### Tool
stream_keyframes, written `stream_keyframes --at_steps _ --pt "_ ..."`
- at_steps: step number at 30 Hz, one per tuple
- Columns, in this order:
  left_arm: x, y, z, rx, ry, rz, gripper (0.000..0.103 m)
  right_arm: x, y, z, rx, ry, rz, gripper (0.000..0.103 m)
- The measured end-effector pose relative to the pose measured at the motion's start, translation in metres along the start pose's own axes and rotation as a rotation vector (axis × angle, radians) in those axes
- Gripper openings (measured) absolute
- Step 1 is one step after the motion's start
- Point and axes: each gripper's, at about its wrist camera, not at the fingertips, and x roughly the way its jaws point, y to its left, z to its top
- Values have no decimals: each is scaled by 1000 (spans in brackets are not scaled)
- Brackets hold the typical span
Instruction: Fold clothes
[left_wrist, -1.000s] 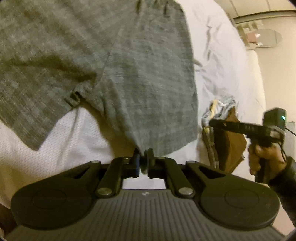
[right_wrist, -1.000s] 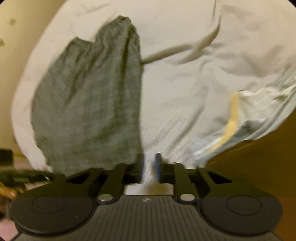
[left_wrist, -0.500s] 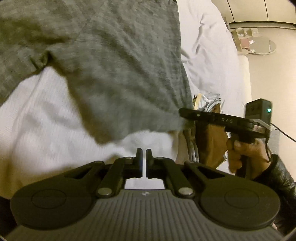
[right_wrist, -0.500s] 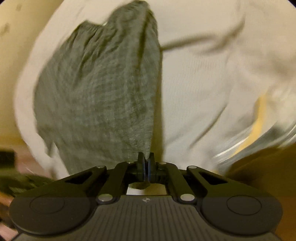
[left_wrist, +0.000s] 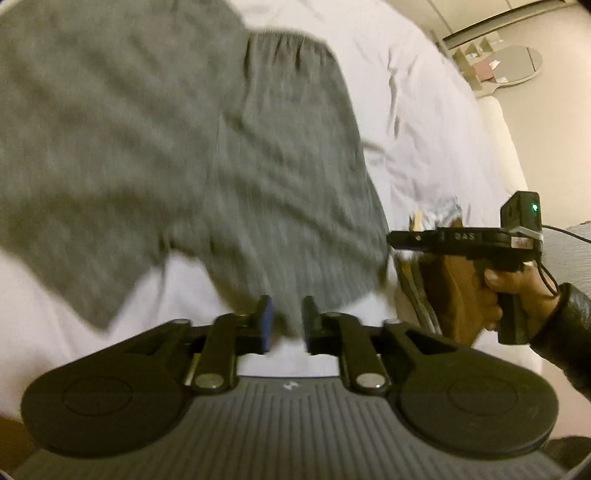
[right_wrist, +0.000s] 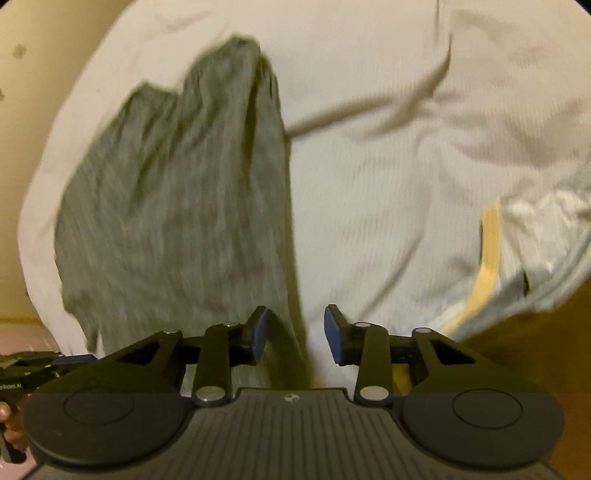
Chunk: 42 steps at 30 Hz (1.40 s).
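Observation:
A pair of grey shorts (left_wrist: 192, 155) lies spread on the white bed, waistband at the far end. My left gripper (left_wrist: 286, 326) is open at the hem of one leg, the cloth edge lying just between and beyond its fingers. In the right wrist view the same grey shorts (right_wrist: 177, 221) run away from me, and my right gripper (right_wrist: 295, 334) is open over the near hem edge. The left wrist view also shows the right gripper (left_wrist: 395, 240) from the side at the hem's right corner, with a hand (left_wrist: 517, 291) on its handle.
The white bed sheet (right_wrist: 388, 184) is creased. A pile of folded clothes, light blue-white cloth with a yellow stripe (right_wrist: 487, 266) over a brown item (left_wrist: 454, 291), sits right of the shorts. A round white side table (left_wrist: 513, 62) stands beyond the bed.
Both grippers were shut half a second ago and now stand open. The shorts have dropped flat on the bed, and the view is blurred from motion.

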Motion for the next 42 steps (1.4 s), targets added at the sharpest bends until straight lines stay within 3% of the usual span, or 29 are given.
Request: stream_keyframes --at_steps 8,14,19,24,27,29,30,31,32,35,39,42 --pt "17 -34 45 213 3 48 29 23 -2 44 20 -63 53 42" --pt "28 -54 114 422 -5 110 36 23 6 35 23 -72 69 45" --pt "63 -81 200 624 8 121 50 12 1 4 100 -108 50 47" --pt "136 -101 274 809 51 133 53 8 -7 -38 233 -143 38 47" --pt "182 -96 313 882 121 133 53 11 -8 -58 296 -172 66 47" --pt "209 -93 320 917 197 109 53 15 -9 -67 335 -204 82 46" --pt "222 -92 322 933 238 93 47 17 -10 -70 360 -219 89 46" --pt "232 -91 322 946 274 74 31 20 -13 -73 390 -234 99 46" --pt "236 -92 321 956 298 53 24 23 -16 -75 421 -244 109 44" --pt "234 -97 318 987 315 -15 18 22 -26 -80 487 -220 138 2" --pt "208 -101 327 991 232 -153 17 -17 -12 -89 453 -263 109 1" --pt "215 -94 325 991 232 -115 17 -29 8 -94 385 -247 53 1"
